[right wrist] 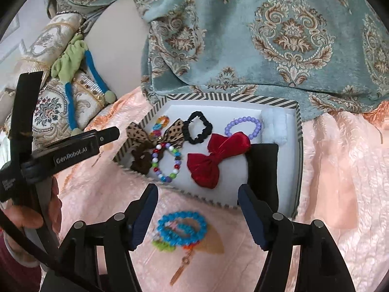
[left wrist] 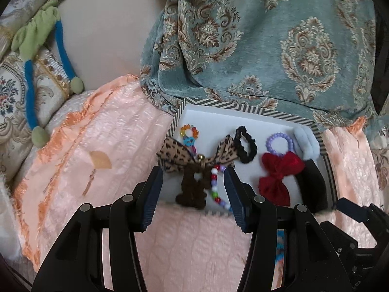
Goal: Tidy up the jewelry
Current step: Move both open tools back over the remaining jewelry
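A striped-rim box point(left wrist: 243, 108) point(right wrist: 218, 97) with a white floor holds a leopard bow point(left wrist: 177, 157) point(right wrist: 170, 132), a brown scrunchie point(left wrist: 192, 189) point(right wrist: 141, 160), a multicolour bead bracelet point(left wrist: 216, 189) point(right wrist: 165, 163), a black scrunchie point(left wrist: 245, 144) point(right wrist: 198, 131), a purple bead bracelet point(left wrist: 279, 143) point(right wrist: 243, 127), a red bow point(left wrist: 279, 172) point(right wrist: 216, 158), a pale blue fluffy piece point(left wrist: 305, 143) point(right wrist: 273, 126) and a black pad point(left wrist: 313, 185) point(right wrist: 263, 170). My left gripper point(left wrist: 193, 174) is open over the brown scrunchie. My right gripper point(right wrist: 198, 192) is open above a blue bead bracelet point(right wrist: 182, 227) lying outside the box.
The box lies on a pink quilted cover point(left wrist: 102, 150) point(right wrist: 340, 170). A teal damask cloth point(left wrist: 267, 36) point(right wrist: 267, 24) rises behind it. A green and blue fabric toy point(left wrist: 41, 41) point(right wrist: 73, 60) lies on patterned cushions at the left. Small green and orange beaded pieces point(right wrist: 165, 245) lie beside the blue bracelet.
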